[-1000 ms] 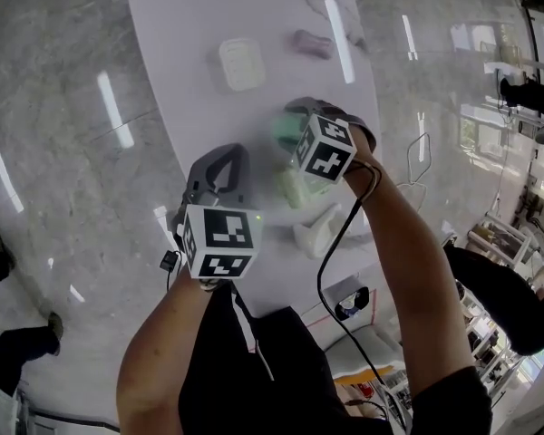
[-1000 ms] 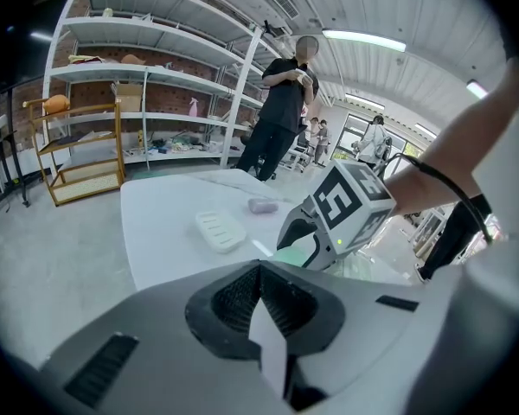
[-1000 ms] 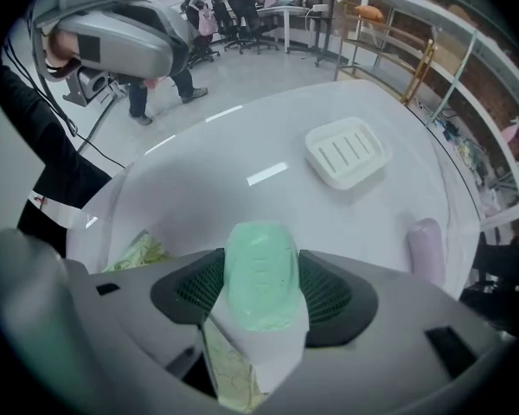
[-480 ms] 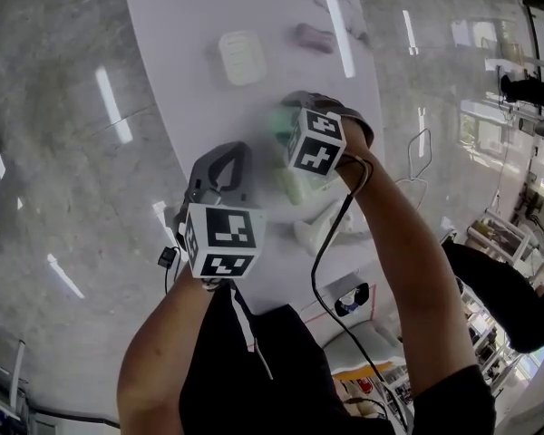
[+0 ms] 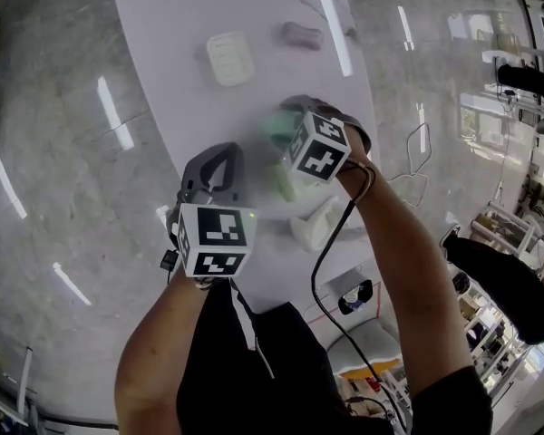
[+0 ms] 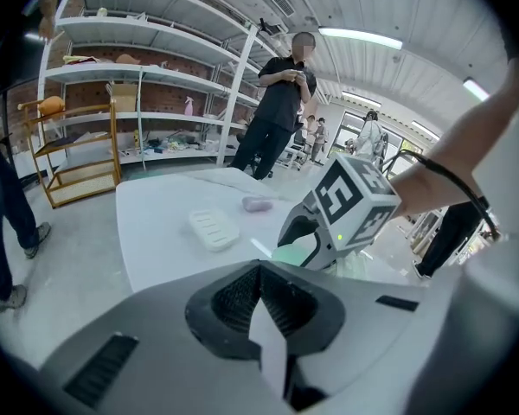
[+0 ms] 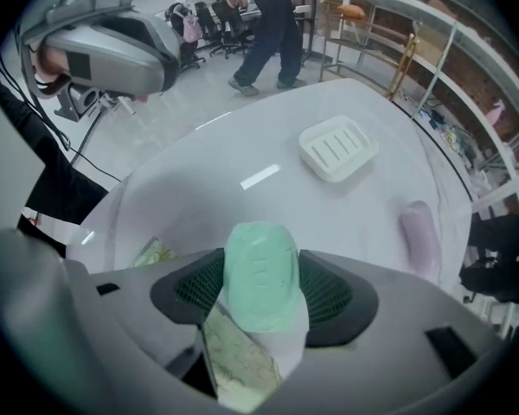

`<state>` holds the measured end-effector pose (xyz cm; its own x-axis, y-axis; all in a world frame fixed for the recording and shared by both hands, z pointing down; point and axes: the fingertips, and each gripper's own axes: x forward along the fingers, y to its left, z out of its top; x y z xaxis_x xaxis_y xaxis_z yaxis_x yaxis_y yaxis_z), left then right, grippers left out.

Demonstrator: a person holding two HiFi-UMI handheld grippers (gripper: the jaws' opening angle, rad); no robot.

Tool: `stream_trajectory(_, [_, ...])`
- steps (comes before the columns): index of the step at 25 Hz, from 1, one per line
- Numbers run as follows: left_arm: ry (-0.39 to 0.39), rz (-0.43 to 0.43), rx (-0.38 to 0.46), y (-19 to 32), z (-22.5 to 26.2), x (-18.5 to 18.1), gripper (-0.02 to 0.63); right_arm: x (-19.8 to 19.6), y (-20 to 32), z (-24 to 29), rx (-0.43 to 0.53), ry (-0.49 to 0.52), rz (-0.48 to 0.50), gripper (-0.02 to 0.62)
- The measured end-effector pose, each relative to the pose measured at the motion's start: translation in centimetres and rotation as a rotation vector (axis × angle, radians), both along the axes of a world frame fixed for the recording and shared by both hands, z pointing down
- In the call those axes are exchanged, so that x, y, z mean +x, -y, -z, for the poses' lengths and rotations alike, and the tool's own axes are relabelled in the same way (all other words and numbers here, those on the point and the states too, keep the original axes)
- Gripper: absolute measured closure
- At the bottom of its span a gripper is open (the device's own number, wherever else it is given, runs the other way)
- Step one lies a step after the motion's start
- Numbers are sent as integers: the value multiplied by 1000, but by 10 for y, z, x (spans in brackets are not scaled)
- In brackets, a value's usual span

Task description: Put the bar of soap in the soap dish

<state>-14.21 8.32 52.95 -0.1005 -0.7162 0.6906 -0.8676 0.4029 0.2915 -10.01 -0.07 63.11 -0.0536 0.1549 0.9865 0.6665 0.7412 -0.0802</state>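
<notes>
soap: the green bar of soap (image 7: 259,271) is sitting squeezed between the right gripper's jaws, up off the table (image 5: 177,25), with its rounded end poking out past the pads. Some patterned wrapper (image 7: 242,361) is hanging under it.

right claw: the right gripper (image 7: 261,305) is clamping the bar from both sides and pointing pretty much straight down, hovering over the middle of the table.

dish: the soap dish (image 5: 229,59) is lying empty on the far part of the table, well apart from the bar.

direction: this is what the whole move is hanging on. From the bar, the dish is lying farther away and a bit to the left, so I'm guessing the carry is going far-left and then down.

axis: the dish's long side is running roughly near-to-far. The bar is sticking out lengthwise along the jaws, so it's probably needing a tilt to lie flat along the ribs.

nearer hand: the right one is sitting closer to the dish, and it's the one holding the bar anyway.

left claw: the left gripper (image 6: 261,305) is hanging back at the near left with its jaws together on nothing.

watch out: a pinkish bar (image 5: 301,34) is lying just right of the dish.
</notes>
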Motion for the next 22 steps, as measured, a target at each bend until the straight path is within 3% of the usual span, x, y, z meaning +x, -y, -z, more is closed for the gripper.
stream_trajectory(4, [11, -10, -1, 3, 5, 4, 598, 5, 5, 20, -36, 34, -76, 310])
stream_trajectory(16, [35, -60, -11, 20, 18, 49, 598, 62, 6, 67, -98, 85, -170, 310])
stream_trajectory(22, [54, -77, -6, 26, 28, 75, 598, 110, 0, 87, -165, 112, -311, 310])
